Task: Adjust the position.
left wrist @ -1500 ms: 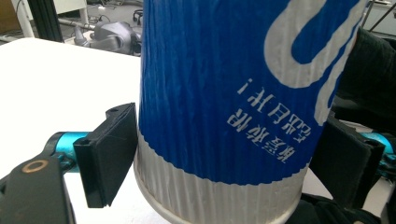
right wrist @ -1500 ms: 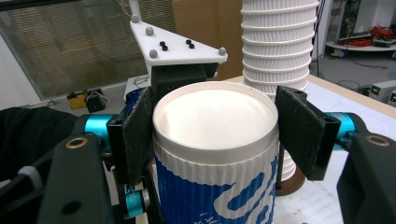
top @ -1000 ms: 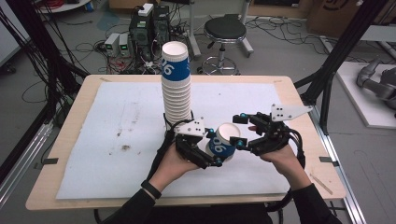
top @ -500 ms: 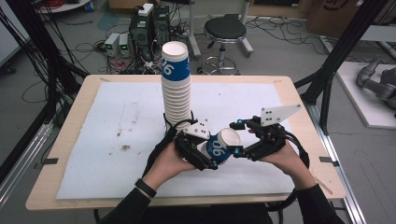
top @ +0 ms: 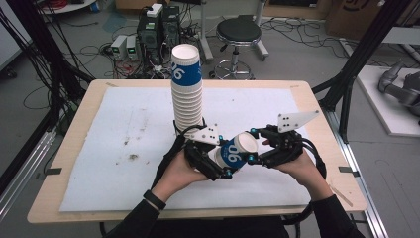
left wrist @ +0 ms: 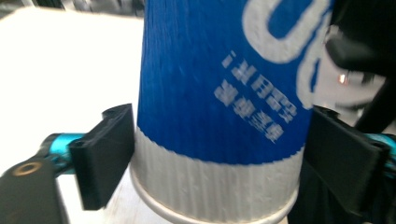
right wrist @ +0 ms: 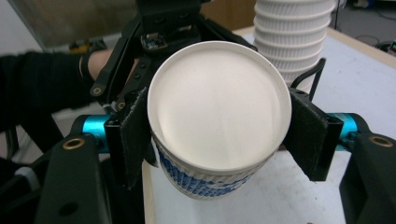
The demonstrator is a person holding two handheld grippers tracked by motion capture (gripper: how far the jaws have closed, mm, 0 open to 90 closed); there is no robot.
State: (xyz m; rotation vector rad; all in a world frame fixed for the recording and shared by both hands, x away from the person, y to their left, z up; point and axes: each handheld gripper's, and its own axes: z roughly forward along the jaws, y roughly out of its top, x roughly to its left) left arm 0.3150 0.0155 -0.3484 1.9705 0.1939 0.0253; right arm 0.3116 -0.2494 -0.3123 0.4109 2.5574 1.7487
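Note:
A blue and white paper cup (top: 237,151) lies on its side above the table's front, its mouth turned to the right. My left gripper (top: 220,163) straddles the cup's base end (left wrist: 219,93). Its jaws have just been opening, and the pads (left wrist: 107,154) stand close beside the cup's wall. My right gripper (top: 255,146) has just been closing and is shut on the cup (right wrist: 219,107) near its rim, one pad (right wrist: 135,140) pressing on each side. A tall stack of the same cups (top: 187,94) stands upright just behind my left gripper.
A white sheet (top: 124,129) covers most of the wooden table (top: 74,148) and carries a few dark stains at the left. In the right gripper view the cup stack (right wrist: 292,32) rises at the upper right. A stool (top: 238,32) and computer boxes (top: 158,25) stand beyond the far edge.
The right gripper's jaws have closed onto the cup's rim. The cup's mouth has tipped from facing up toward facing right. Both hands stay in about the same place.

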